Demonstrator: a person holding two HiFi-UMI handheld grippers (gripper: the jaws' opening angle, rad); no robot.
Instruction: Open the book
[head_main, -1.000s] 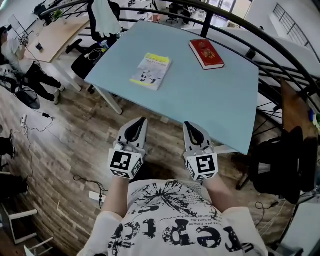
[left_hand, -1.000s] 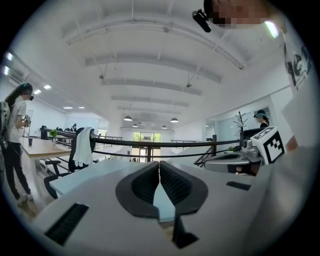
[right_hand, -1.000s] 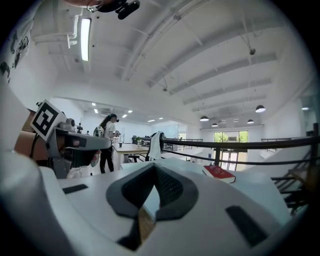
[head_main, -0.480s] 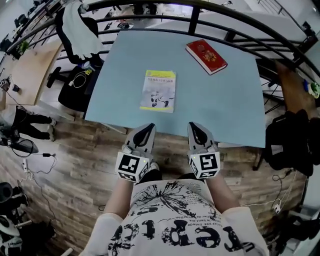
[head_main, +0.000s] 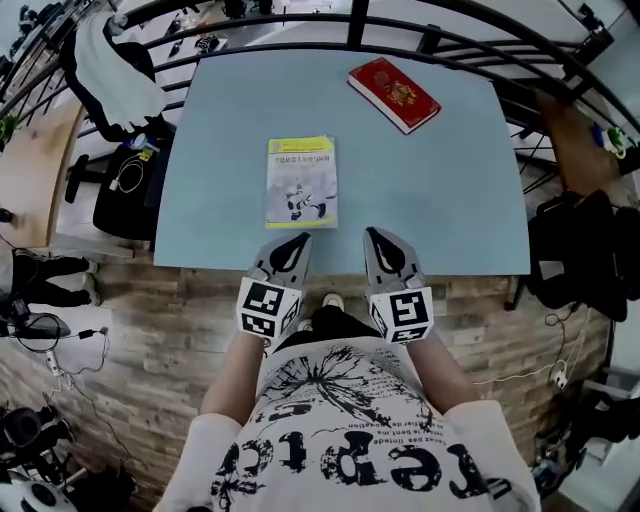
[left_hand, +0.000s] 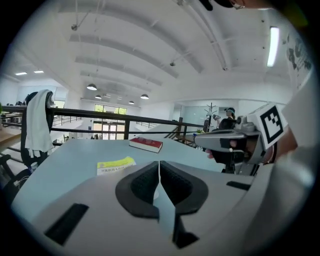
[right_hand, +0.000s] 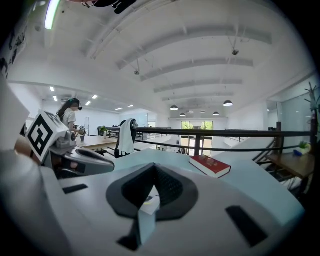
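The table (head_main: 450, 190) is bare across its right half and down its left side, free to pass over from the near edge. The yellow-white book (head_main: 302, 181) lies just ahead of the left gripper (head_main: 292, 243); the red book (head_main: 393, 94) sits at the far edge, near the black railing (head_main: 357, 25)

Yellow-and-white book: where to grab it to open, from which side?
Cover's near right corner, coming in low over the near edge of the table with the right gripper, now shut. The yellow-and-white book lies flat, closed and thin, title upright toward the person, so the spine is probably the left long edge; unconfirmed.
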